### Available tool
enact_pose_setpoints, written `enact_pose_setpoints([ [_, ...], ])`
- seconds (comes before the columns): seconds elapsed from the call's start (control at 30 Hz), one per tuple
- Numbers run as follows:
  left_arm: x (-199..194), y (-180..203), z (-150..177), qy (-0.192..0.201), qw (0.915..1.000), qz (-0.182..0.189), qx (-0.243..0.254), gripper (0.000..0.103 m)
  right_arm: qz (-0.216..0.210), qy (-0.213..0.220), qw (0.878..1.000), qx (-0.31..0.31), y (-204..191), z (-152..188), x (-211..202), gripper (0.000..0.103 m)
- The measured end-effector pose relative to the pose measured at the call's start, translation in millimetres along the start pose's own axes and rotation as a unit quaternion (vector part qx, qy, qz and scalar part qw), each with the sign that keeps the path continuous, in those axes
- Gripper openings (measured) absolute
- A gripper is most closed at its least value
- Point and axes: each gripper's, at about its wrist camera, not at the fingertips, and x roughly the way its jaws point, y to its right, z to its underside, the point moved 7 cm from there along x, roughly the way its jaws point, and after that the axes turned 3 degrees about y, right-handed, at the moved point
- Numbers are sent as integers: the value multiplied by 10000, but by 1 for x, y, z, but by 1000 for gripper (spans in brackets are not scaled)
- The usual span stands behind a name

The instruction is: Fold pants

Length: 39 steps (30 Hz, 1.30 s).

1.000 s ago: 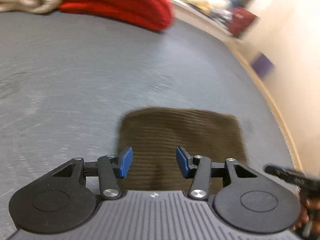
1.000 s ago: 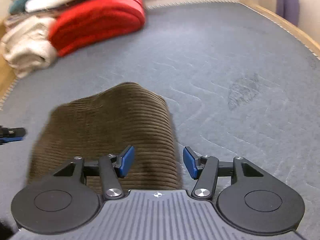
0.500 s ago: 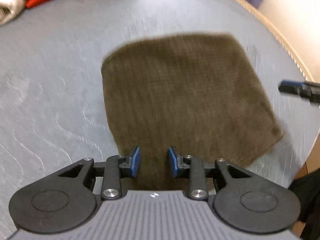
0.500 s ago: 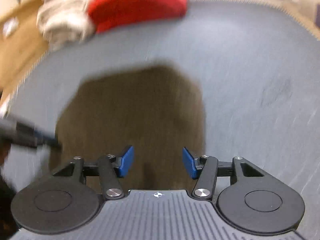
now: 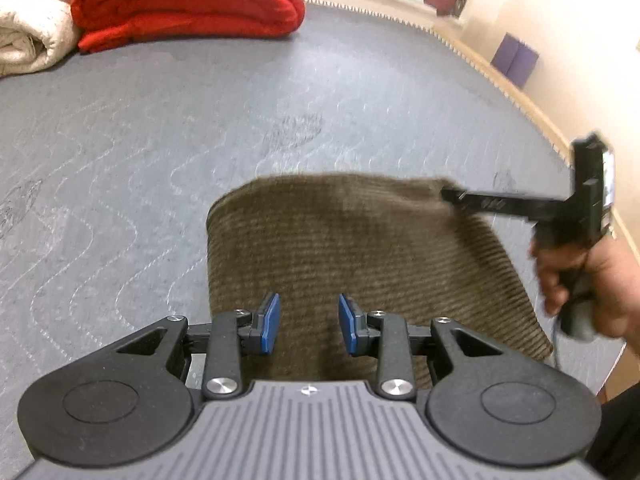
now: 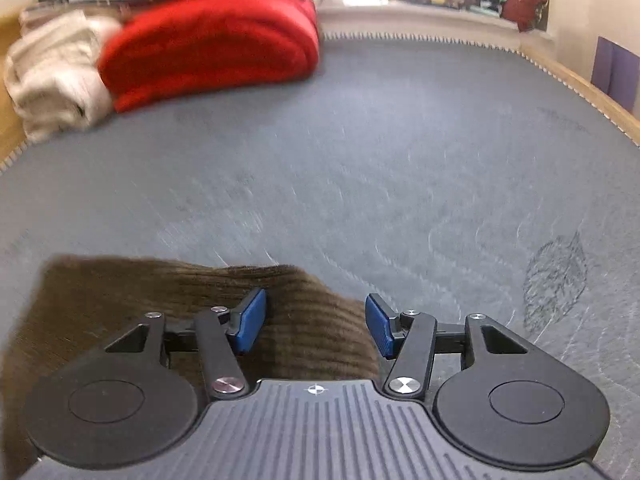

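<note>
The brown corduroy pants (image 5: 360,248) lie folded into a compact rectangle on the grey mattress (image 5: 160,128). My left gripper (image 5: 307,326) is open and empty, hovering over the near edge of the pants. My right gripper (image 6: 314,322) is open and empty over the pants' right end (image 6: 168,304). In the left wrist view the right gripper (image 5: 452,194) reaches in from the right, its tip at the far right corner of the pants, with the hand (image 5: 580,280) holding it.
A folded red blanket (image 5: 184,0) and a cream blanket (image 5: 28,28) lie at the far left of the mattress. A wooden bed edge (image 5: 520,96) and a wall run along the right. A purple item (image 5: 516,58) leans on the wall.
Both grippers dipped over the pants and have tilted back up to a lower, flatter view. The left jaws narrowed half a second ago and have opened wider again. The pants stay folded.
</note>
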Motion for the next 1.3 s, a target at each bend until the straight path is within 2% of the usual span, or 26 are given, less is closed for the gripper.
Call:
enact_pose_setpoints([
  [0.17,9,-6,-6,-24,9999,-41,-163,35,101,-16,9999,-16,-3,-1,18,55],
  [0.23,19,-7,0,-225,9996,-44,-184,35,88,-37,9999,94,-2,-2,23,55],
  [0.3,34,-10,13,-593,9980,-199,-37,37,116,-40,9999,107,-2,-1,26,55],
  [0.33,38,-11,18,-640,9976,-242,35,38,130,-34,9999,85,-4,-1,24,55],
  [0.6,23,-3,21,-570,9969,-414,358,42,253,89,9995,164,-6,4,2,56],
  [0.77,17,-2,32,-536,9959,-561,475,47,336,-104,9994,-34,-11,12,-30,56],
  [0.87,0,0,26,-238,9959,-701,523,54,348,-405,9986,-20,-17,24,-59,56],
  [0.93,-24,7,18,155,9957,-739,534,77,354,-548,9978,-105,-24,32,-84,56],
  [1.0,-50,13,9,591,9928,-846,605,84,310,-423,9985,-170,-32,34,-116,58],
  [1.07,-81,19,0,933,9875,-1082,666,84,201,-206,9995,-155,-40,34,-153,65],
  [1.17,-124,29,-1,1197,9851,-1108,544,86,77,133,9999,17,-49,39,-205,79],
  [1.23,-146,35,8,1268,9857,-1053,350,103,10,303,9994,182,-51,47,-233,82],
  [1.3,-158,43,28,1088,9896,-941,60,103,8,348,9988,337,-53,60,-249,85],
])
